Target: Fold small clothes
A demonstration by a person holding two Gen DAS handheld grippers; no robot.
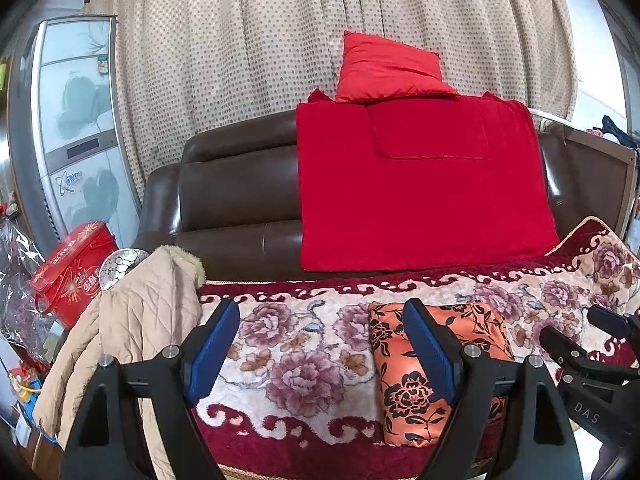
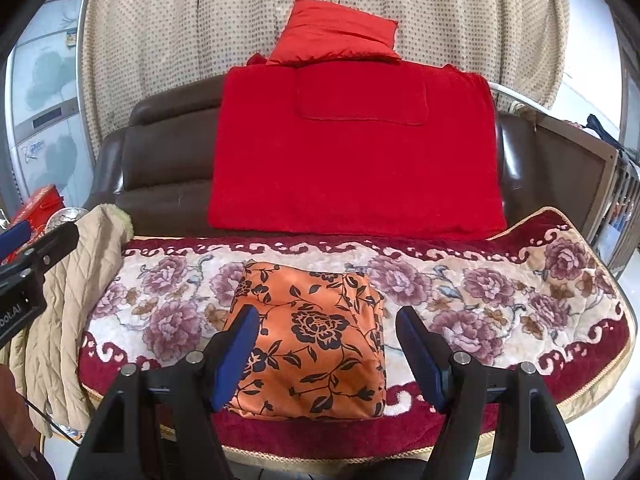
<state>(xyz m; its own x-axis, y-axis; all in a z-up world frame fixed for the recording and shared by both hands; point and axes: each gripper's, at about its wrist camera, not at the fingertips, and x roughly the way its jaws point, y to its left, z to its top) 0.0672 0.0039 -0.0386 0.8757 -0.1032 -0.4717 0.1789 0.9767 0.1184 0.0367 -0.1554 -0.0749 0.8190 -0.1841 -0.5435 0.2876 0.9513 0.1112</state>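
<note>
A folded orange garment with a black flower print (image 2: 316,340) (image 1: 444,364) lies as a neat rectangle on the flowered sofa cover (image 2: 500,292) (image 1: 304,344). My right gripper (image 2: 328,320) hovers above its near half, jaws open and empty, blue pads apart from the cloth. My left gripper (image 1: 322,316) is open too, over bare cover to the garment's left; its right finger (image 1: 430,344) overlaps the garment's left edge in the left wrist view. Each gripper shows at the edge of the other's view: the right gripper (image 1: 592,352), the left gripper (image 2: 36,252).
A beige quilted jacket (image 1: 132,320) (image 2: 68,300) hangs over the sofa's left arm. A red blanket (image 2: 356,156) and a red pillow (image 2: 336,36) rest against the brown sofa back. A red box (image 1: 72,268) and a white appliance (image 1: 76,120) stand left.
</note>
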